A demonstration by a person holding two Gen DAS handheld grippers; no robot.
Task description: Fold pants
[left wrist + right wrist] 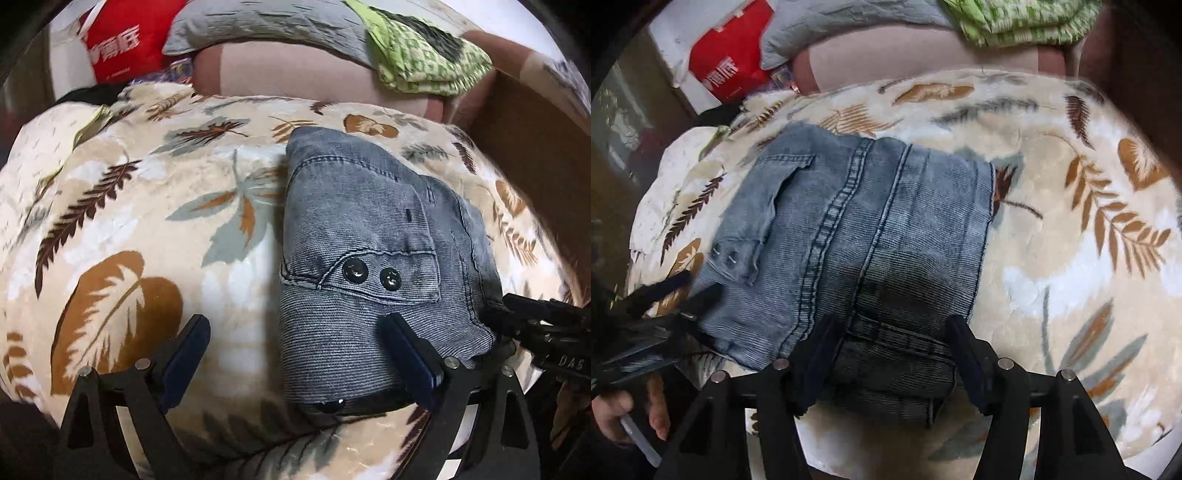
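1. Nearest my two cameras, both tools hang nose-down over the folded pants (373, 258). My left gripper (299, 345) stands with its jaws wide apart: the right-hand pad rests on the near end of the denim, the other is over bare blanket, and nothing is pinched between them.
2. My right gripper (888, 354) also has its jaws parted, straddling the dark near edge of the bundle without pressing it. I read that as a let-go after a fold rather than a fresh grab.
3. At the left edge of the right view a hand (613, 413) holds the other tool's handle. Small raised letters on the right tool's body, seen from the left camera, look like "DAS"; I would not swear to it.
4. Further out, the pants lie as a compact denim packet, a buttoned pocket flap on top, seams running away from me. To my eye the folding is nearly or fully done.
5. Under them a leaf-print blanket (122, 229) gives a soft flat bed to work on.
6. Beyond it: a grey pillow (266, 29), a green patterned cloth (421, 55), and a red bag (129, 40) with white characters too blurred to read.
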